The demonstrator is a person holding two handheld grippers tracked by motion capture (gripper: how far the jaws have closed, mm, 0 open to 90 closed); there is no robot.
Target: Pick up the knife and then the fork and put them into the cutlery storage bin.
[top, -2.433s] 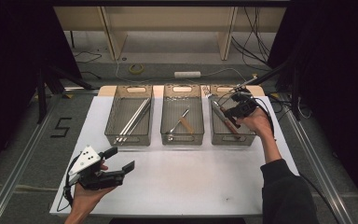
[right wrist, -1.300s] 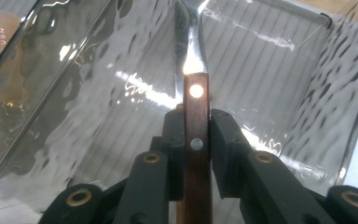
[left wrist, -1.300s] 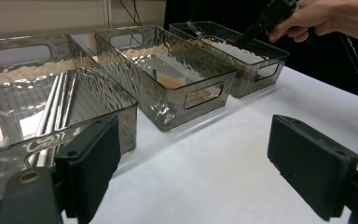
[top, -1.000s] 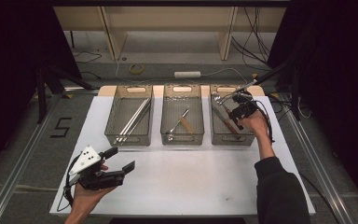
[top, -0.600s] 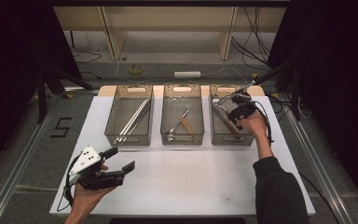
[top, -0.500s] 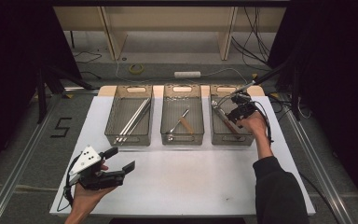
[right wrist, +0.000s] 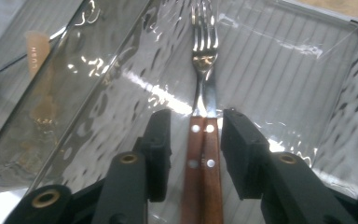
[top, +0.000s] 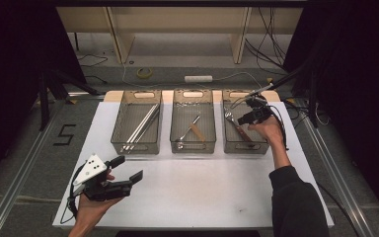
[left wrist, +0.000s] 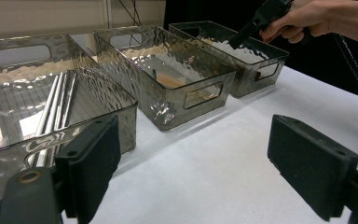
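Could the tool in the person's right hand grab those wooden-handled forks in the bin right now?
Probably yes. The right tool has just been opening; its jaws sit either side of the two wooden-handled forks in the right bin, with small gaps and nothing between.

We take this for a lab or recording rig, not a home. We see a white tabletop (top: 192, 197) framed by aluminium rails (top: 15, 197), with black curtains (top: 10, 59) closing off both sides. On the grey floor (top: 172, 74) behind it lie loose cables (top: 266, 34), a roll of tape (top: 144, 72) and a white power strip (top: 199, 78), in front of bare plywood furniture (top: 177, 22). A black "5" (top: 64, 134) is taped beside the table. Three identical smoky plastic bins (top: 193, 127) stand in a neat row.
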